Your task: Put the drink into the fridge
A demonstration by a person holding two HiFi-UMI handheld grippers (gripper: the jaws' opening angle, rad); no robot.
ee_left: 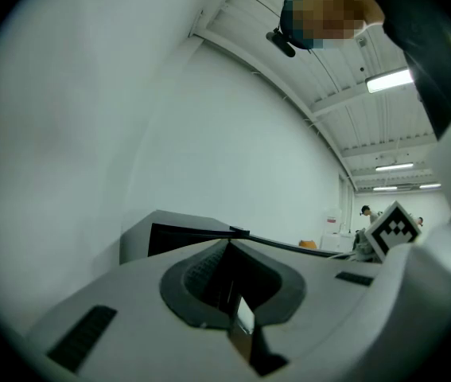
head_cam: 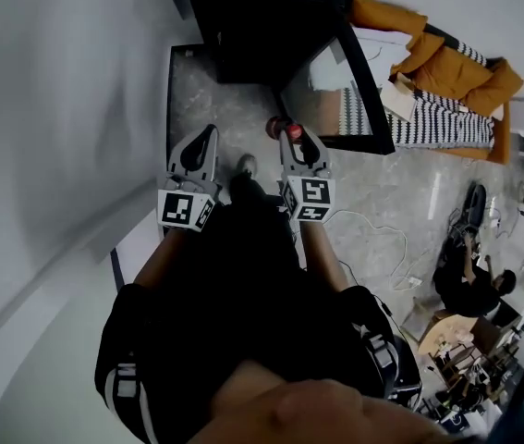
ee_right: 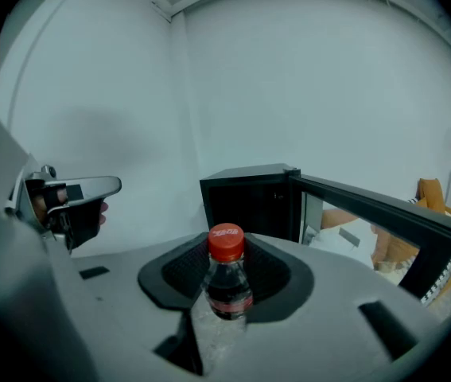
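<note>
- Drink bottle [ee_right: 227,286], red-capped with dark liquid inside, stands upright between the jaws of the right gripper [head_cam: 292,139], which clamp its body.
- Black fridge [ee_right: 245,201] sits on the floor on the far side of the bottle, against the white wall. Its glass door [ee_right: 372,209] hangs open to the right.
- Left gripper [ee_left: 227,281], left of the bottle, has its jaws together with nothing between them.
</note>
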